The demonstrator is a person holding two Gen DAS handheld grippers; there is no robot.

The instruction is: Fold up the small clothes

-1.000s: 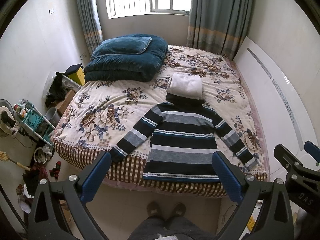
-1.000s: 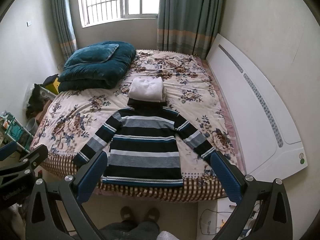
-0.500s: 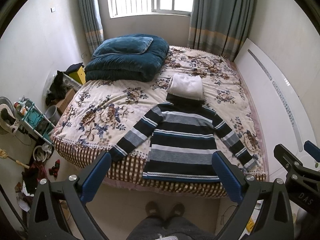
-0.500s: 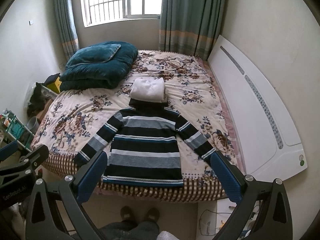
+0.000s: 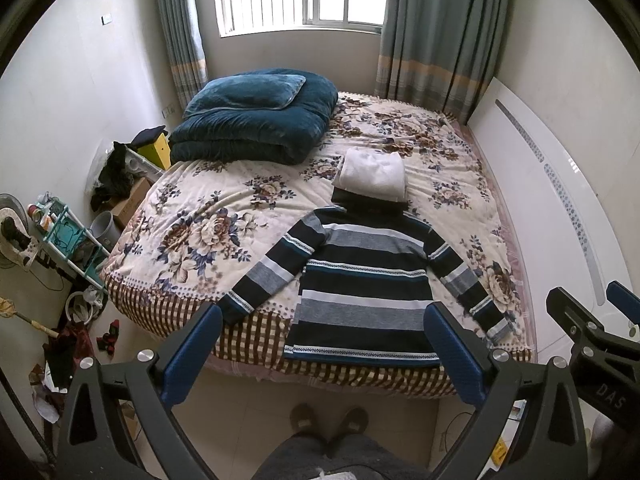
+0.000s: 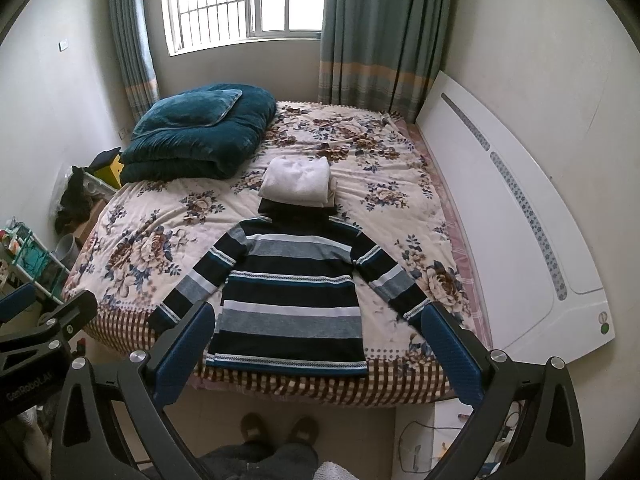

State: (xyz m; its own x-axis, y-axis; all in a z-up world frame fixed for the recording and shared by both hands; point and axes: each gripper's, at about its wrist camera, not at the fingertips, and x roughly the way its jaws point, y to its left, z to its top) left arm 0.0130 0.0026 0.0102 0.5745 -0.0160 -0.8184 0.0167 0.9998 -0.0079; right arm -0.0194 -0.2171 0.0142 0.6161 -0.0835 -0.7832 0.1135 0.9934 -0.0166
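Observation:
A small striped sweater (image 5: 362, 284) in navy, grey and white lies flat on the floral bed, sleeves spread, hem at the near edge; it also shows in the right wrist view (image 6: 290, 292). A folded white garment (image 5: 374, 176) sits just beyond its collar, also seen in the right wrist view (image 6: 298, 182). My left gripper (image 5: 322, 354) is open and empty, held high above the floor before the bed. My right gripper (image 6: 316, 350) is open and empty, beside it to the right.
A folded teal duvet with a pillow (image 5: 256, 118) lies at the bed's far left. A white headboard (image 6: 516, 216) runs along the right side. Cluttered shelves and boxes (image 5: 60, 236) stand left of the bed. The person's slippered feet (image 5: 328, 420) stand on the floor.
Both views have shifted slightly; the grippers drifted a little while staying open and high above the bed. The sweater has not moved.

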